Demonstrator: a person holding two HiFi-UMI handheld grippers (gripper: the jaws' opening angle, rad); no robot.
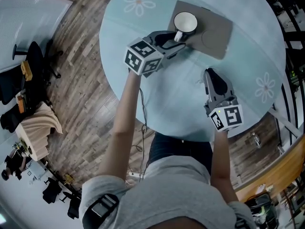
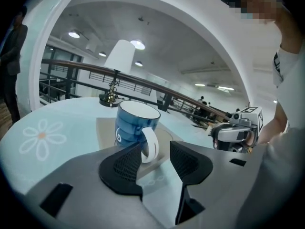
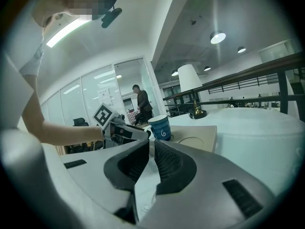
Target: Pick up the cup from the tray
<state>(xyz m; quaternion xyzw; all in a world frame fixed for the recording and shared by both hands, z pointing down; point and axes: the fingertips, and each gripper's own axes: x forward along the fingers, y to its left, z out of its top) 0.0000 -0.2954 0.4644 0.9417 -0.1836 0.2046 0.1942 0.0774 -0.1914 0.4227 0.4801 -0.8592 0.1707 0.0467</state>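
Note:
A blue cup with a white inside [image 1: 185, 22] stands on a flat brown tray [image 1: 217, 32] at the far side of the round pale-blue table [image 1: 176, 94]. My left gripper [image 1: 177, 43] reaches in from the left and is open. In the left gripper view the cup's white handle [image 2: 150, 145] sits between the open jaws of my left gripper [image 2: 155, 149], close to the left pad, and neither pad presses on it. My right gripper [image 1: 212, 75] hovers over the table nearer me, to the right of the tray. It is shut with nothing in it [image 3: 151, 144], and the cup [image 3: 160, 128] shows beyond it.
A table lamp [image 2: 114, 75] with a white shade stands behind the cup on the table's far side. A curved railing [image 1: 281, 161] runs past the table's right edge. Office chairs [image 1: 35, 61] and a stool stand on the wooden floor to the left.

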